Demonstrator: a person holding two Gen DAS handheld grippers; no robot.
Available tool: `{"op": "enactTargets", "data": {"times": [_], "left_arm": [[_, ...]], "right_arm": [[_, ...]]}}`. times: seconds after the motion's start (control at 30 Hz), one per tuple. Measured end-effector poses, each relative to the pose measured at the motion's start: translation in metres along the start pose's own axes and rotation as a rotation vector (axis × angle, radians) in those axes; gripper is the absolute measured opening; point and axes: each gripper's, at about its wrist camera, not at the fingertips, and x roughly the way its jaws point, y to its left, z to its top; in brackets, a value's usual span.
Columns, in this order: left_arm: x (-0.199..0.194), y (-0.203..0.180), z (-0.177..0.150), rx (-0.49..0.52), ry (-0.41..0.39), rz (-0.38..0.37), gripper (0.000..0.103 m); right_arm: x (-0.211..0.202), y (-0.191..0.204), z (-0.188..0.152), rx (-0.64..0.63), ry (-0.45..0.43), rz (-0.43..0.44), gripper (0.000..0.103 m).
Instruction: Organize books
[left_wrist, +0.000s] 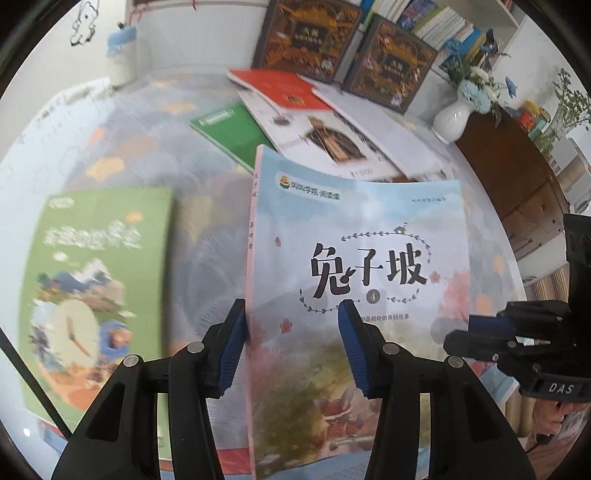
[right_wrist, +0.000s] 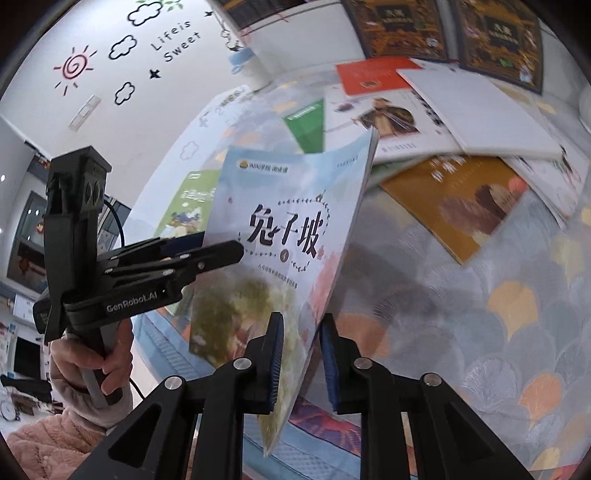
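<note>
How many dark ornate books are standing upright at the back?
2: the left dark book and the right dark book stand side by side behind the flat books, in front of the shelf. Others may be hidden.

Pale blue book (left_wrist: 354, 295): cover title "兔子坡" in large black characters, with the number "4" in a round badge just below the title. Right gripper (left_wrist: 476, 328): "DAS" in white on its black body. Left gripper (right_wrist: 221, 251): "GenRobot.AI" in white along its body. Wall (right_wrist: 155, 103): decal "Life is Sweet" among cloud outlines. Other book covers: lettering too blurred to read.
</note>
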Motion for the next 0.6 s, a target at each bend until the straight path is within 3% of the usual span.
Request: {"op": "enactTargets", "data": {"times": [0.13, 0.33, 0.6], "left_arm": [[-0.019, 0.011, 0.007, -0.007, -0.042, 0.020, 0.046], [-0.058, 0.030, 0.020, -0.012, -0.117, 0.042, 0.046], [-0.100, 0.070, 0.027, -0.031, -0.216, 0.144, 0.047]], "right_arm": [[-0.003, 0.014, 0.012, -0.006, -0.012, 0.025, 0.007], [-0.002, 0.040, 0.029, -0.025, -0.011, 0.065, 0.006], [0.026, 0.090, 0.053, -0.096, 0.021, 0.138, 0.006]]}}
